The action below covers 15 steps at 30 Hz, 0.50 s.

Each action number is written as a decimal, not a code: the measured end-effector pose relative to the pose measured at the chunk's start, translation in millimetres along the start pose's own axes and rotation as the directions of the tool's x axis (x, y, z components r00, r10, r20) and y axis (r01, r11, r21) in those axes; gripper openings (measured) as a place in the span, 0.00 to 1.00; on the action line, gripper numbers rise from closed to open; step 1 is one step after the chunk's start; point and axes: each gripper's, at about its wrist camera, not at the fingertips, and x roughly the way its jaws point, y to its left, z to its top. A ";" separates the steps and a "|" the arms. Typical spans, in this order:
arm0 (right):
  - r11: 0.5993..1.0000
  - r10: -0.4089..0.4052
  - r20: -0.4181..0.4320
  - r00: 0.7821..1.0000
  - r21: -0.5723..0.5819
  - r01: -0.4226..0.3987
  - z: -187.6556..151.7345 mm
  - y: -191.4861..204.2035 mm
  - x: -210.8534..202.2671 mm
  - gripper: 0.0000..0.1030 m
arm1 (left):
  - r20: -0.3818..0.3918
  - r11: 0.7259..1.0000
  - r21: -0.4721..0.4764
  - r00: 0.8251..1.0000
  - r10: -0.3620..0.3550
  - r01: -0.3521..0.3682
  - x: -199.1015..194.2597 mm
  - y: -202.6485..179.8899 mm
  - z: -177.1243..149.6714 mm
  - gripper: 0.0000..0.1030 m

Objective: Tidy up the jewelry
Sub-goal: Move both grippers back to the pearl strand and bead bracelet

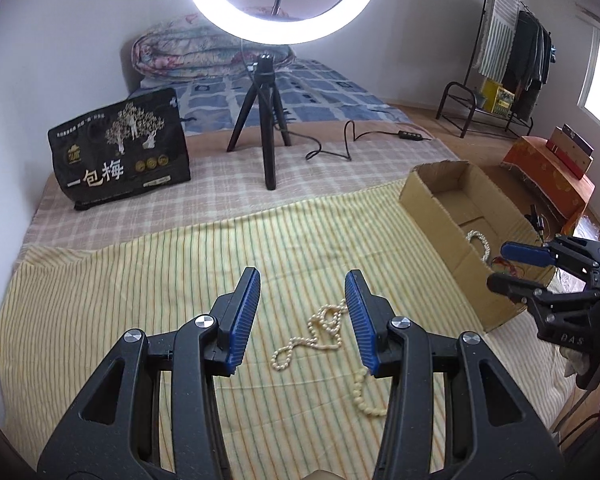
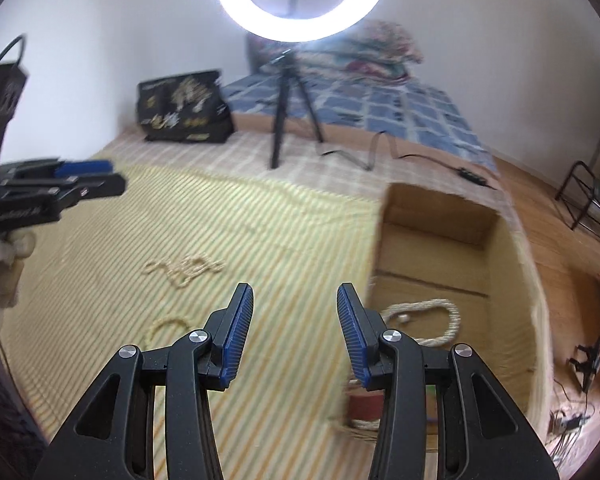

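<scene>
left tongs [image 1: 302, 322] spread, empty; pearl necklace [image 1: 320, 338] on the striped sheet [image 1: 140, 280] directly between and just past the tips, long axis 7 to 1 o'clock. right tongs [image 2: 296, 330] spread, empty, at the cardboard box [image 2: 516, 280]. left nearer.

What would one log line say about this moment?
left gripper: open, over necklace on cloth | right gripper: open, empty, beside box | box: holds pearls
</scene>
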 end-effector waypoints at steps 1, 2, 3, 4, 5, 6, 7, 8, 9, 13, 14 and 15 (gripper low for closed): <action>1.000 0.015 -0.012 1.000 -0.016 -0.015 -1.5 5.0 3.0 0.45 | -0.010 1.000 -0.002 1.000 -0.003 0.003 2.4 2.3 -1.5 0.43; 0.999 0.031 -0.024 0.999 -0.031 -0.032 -3.8 10.3 5.9 0.50 | -0.017 1.000 -0.004 1.000 -0.005 0.005 4.4 4.2 -2.6 0.43; 0.998 0.050 -0.034 0.998 -0.047 -0.052 -7.0 16.1 8.5 0.62 | -0.025 1.000 -0.007 1.000 -0.008 0.008 6.7 6.2 -4.4 0.43; 0.996 0.066 -0.040 0.997 -0.059 -0.069 -10.4 20.7 10.2 0.66 | -0.036 1.000 -0.010 0.999 -0.012 0.011 9.6 7.7 -6.2 0.43; 0.993 0.089 -0.051 0.995 -0.074 -0.093 -13.8 26.9 13.0 0.66 | -0.047 1.000 -0.012 0.999 -0.016 0.015 12.6 8.6 -8.0 0.43; 0.989 0.110 -0.068 0.992 -0.089 -0.116 -16.4 33.1 16.7 0.66 | -0.056 1.000 -0.015 0.998 -0.020 0.020 15.2 9.3 -9.5 0.44; 0.985 0.129 -0.087 0.988 -0.108 -0.138 -20.3 40.4 20.8 0.66 | -0.067 1.000 -0.019 0.997 -0.023 0.022 17.9 10.1 -11.1 0.44; 0.981 0.137 -0.099 0.986 -0.123 -0.149 -22.9 46.0 23.6 0.67 | -0.078 1.000 -0.021 0.997 -0.024 0.023 20.2 10.2 -13.4 0.44; 0.977 0.142 -0.114 0.983 -0.144 -0.158 -26.2 53.0 27.5 0.67 | -0.099 0.999 -0.023 0.995 -0.027 0.024 24.7 10.9 -16.9 0.44; 0.959 0.150 -0.166 0.975 -0.217 -0.184 -37.5 76.8 42.5 0.67 | -0.152 0.999 -0.038 0.988 -0.038 0.032 36.3 14.0 -29.2 0.49; 0.954 0.151 -0.179 0.972 -0.231 -0.190 -40.4 82.6 46.7 0.67 | -0.162 0.999 -0.041 0.986 -0.039 0.033 38.7 14.9 -32.3 0.49; 0.951 0.154 -0.185 0.971 -0.238 -0.196 -42.3 85.5 48.9 0.67 | -0.173 0.998 -0.043 0.984 -0.041 0.034 41.8 16.1 -35.3 0.49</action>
